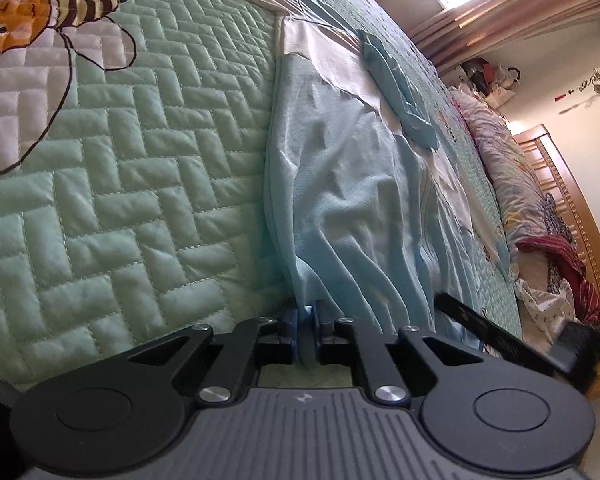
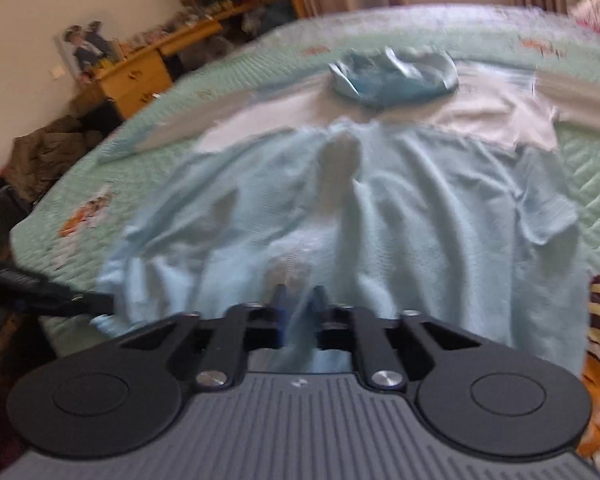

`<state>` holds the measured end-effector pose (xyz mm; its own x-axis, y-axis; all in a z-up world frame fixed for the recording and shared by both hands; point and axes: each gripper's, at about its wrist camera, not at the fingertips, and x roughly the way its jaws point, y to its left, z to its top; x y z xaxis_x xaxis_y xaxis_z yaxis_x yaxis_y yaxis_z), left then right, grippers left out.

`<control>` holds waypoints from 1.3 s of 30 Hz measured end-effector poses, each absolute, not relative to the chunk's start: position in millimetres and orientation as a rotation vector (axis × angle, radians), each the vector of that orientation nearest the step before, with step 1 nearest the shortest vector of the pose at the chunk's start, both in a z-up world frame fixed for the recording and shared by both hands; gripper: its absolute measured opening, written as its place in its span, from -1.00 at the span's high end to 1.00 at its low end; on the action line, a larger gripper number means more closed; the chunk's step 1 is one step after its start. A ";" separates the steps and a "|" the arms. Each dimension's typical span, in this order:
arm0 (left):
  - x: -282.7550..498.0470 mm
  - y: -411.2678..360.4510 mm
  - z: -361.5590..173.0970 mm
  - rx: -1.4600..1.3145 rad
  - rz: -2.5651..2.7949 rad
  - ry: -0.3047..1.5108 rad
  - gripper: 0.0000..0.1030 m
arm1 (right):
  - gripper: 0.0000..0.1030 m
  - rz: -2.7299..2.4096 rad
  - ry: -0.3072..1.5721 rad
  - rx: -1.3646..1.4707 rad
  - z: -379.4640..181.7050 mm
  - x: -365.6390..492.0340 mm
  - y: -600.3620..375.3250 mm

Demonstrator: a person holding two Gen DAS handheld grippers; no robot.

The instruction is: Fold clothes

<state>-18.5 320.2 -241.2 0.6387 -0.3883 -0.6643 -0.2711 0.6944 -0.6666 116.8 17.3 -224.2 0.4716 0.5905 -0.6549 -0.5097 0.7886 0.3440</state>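
Left wrist view shows our left gripper (image 1: 308,318) closed on the near hem of a light blue knit shirt with white shoulders and sleeves (image 1: 340,184), which lies lengthwise on the pale green quilted bedspread (image 1: 148,184) with its collar end away from us. In the right wrist view our right gripper (image 2: 298,304) is likewise pinched shut with a fold of the same hem between its fingers, though that picture is smeared, so we judge the hold from the cloth bunched at the tips. The shirt is spread out, still wrinkled, with both sleeves flat to the sides, so no fold looks made on it yet. A small crumpled blue garment (image 2: 392,76) sits beyond the collar, not neatly folded. We reckon the task is at its start: hem gripped, first fold still to do.
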 end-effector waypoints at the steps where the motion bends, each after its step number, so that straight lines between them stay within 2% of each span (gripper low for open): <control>1: -17.9 320.6 -241.8 -0.835 -0.079 0.904 0.79 | 0.95 0.673 0.858 0.127 -228.5 123.4 18.3; 11: -13.4 325.6 -247.4 -0.886 -0.101 0.925 0.79 | 0.99 0.566 0.841 0.240 -235.2 177.2 14.2; 16: -14.6 329.6 -250.0 -0.920 -0.113 0.930 0.78 | 0.89 0.635 0.823 0.359 -223.0 171.4 -4.7; 20: -14.6 328.7 -247.0 -0.922 -0.119 0.932 0.69 | 0.86 0.847 0.896 0.375 -214.9 155.4 -5.9; 23: -14.7 324.8 -242.5 -0.891 -0.115 0.934 0.62 | 0.88 0.861 0.975 0.288 -230.6 163.3 6.2; 25: -13.8 322.2 -238.3 -0.866 -0.110 0.941 0.53 | 1.00 0.800 0.955 0.296 -237.8 177.9 11.6; 26: -13.7 321.1 -235.8 -0.853 -0.108 0.944 0.49 | 1.00 0.771 0.934 0.315 -240.2 186.0 13.5; 28: -14.5 319.2 -230.4 -0.827 -0.105 0.946 0.28 | 1.00 0.717 0.898 0.347 -243.7 200.7 18.0; 29: -15.2 318.8 -227.2 -0.816 -0.103 0.948 0.23 | 0.96 0.709 0.899 0.358 -242.9 204.7 20.3; 31: -17.7 318.6 -219.8 -0.780 -0.093 0.949 -0.01 | 0.86 0.717 0.911 0.379 -238.9 207.6 21.1; 33: -21.0 318.7 -211.9 -0.739 -0.076 0.949 -0.21 | 0.67 0.752 0.908 0.371 -231.0 196.7 12.9; 35: -24.6 319.2 -205.5 -0.706 -0.041 0.953 -0.22 | 0.55 0.787 0.902 0.356 -223.8 180.7 0.0; 39: -26.2 305.0 -183.2 -0.617 -0.046 0.902 -0.24 | 0.53 0.855 0.933 0.370 -222.3 156.2 -23.8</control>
